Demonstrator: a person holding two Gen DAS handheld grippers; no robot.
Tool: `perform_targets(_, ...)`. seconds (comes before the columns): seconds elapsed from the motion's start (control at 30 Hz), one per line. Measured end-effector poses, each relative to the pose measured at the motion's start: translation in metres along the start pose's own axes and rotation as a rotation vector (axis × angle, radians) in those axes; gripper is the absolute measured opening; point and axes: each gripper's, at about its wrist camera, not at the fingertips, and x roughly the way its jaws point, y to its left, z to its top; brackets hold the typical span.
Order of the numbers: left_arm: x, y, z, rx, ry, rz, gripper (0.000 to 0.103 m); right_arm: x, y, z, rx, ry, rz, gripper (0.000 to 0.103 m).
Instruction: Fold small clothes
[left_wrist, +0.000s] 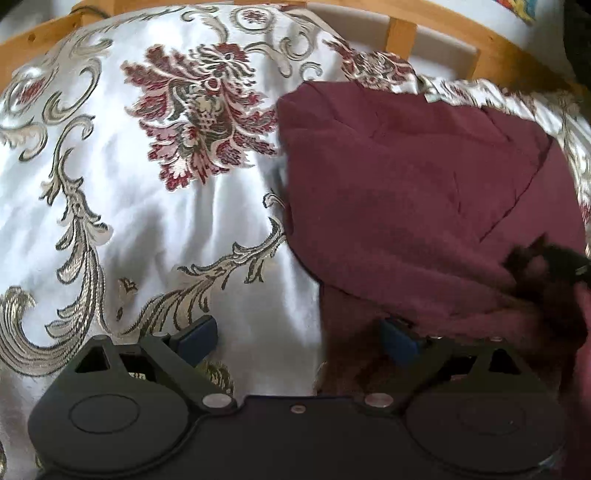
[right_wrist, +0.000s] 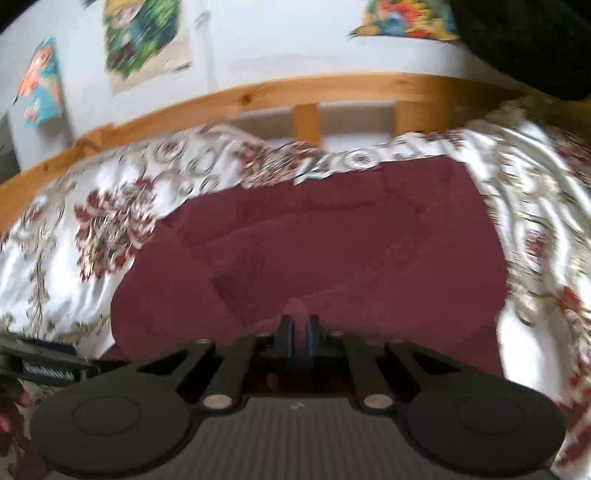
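A maroon garment (left_wrist: 413, 192) lies partly folded on a white floral bedspread (left_wrist: 147, 221). My left gripper (left_wrist: 299, 338) is open at the garment's near left edge; its right finger sits under a fold of the cloth, its left finger over bare bedspread. In the right wrist view the garment (right_wrist: 332, 240) fills the middle, blurred. My right gripper (right_wrist: 298, 328) is shut on a small fold of the garment's near edge. The right gripper also shows as a dark blurred shape in the left wrist view (left_wrist: 546, 266).
A wooden bed rail (right_wrist: 258, 96) runs along the far side of the bed, also in the left wrist view (left_wrist: 399, 33). Behind it is a white wall with colourful posters (right_wrist: 144, 37). The left gripper's body (right_wrist: 40, 362) shows at the lower left.
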Motion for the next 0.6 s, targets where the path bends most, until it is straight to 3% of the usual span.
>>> perform_targets(0.17, 0.0, -0.004, -0.002, 0.035, 0.004, 0.014, 0.095, -0.075, -0.038, -0.004, 0.197, -0.06, -0.078, 0.008)
perform_targets(0.33, -0.004, 0.002, -0.003, 0.0, 0.012, -0.004, 0.095, -0.145, -0.05, -0.027, 0.228, -0.065, -0.083, 0.01)
perform_targets(0.47, -0.01, 0.006, -0.005, -0.045, 0.017, -0.026, 0.095, -0.176, -0.047, -0.042, 0.272, -0.06, -0.089, 0.014)
perform_targets(0.6, -0.016, 0.008, -0.008, -0.072, 0.016, -0.049, 0.096, -0.186, -0.036, -0.044, 0.207, -0.078, -0.087, 0.054)
